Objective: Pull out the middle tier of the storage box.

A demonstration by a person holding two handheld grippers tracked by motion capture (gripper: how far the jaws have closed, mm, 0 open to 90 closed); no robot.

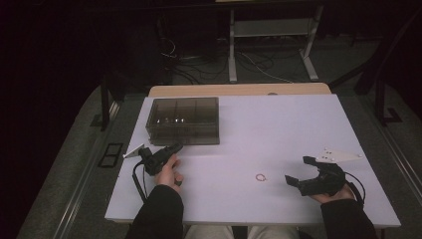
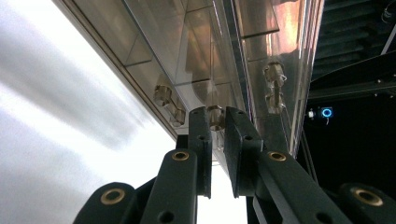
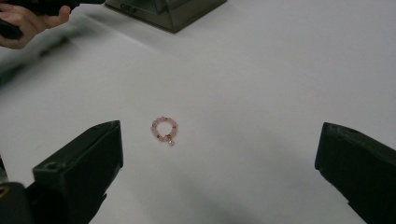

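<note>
Dark floor and tangled cables ring the white surface (image 1: 278, 129), which sits lit in the middle of the room. Biggest thing on it is the smoky clear plastic box (image 1: 184, 120), parked near the far left corner with its lid down and dividers showing through the top. Up close, in the left gripper view, small brass-coloured fittings (image 2: 169, 103) sit inside its compartments.

Now the left tongs (image 1: 175, 147), gripped in the person's left hand (image 1: 168, 174) near the left edge: their tips are right at the box's near wall, pressed together with only a slim gap showing, and I cannot tell whether they touch the box or pinch anything.

Over by the right edge, close to the near right corner, the right tongs (image 1: 299, 170) lie low and spread wide, nothing between the pads, pointing across the surface toward the left.

Smallest of all: a pink beaded ring (image 1: 262, 177) lying flat on bare surface just ahead of those open tongs, towards the near edge and well apart from the box. In the right gripper view the ring (image 3: 164, 129) has a tiny charm on it.
</note>
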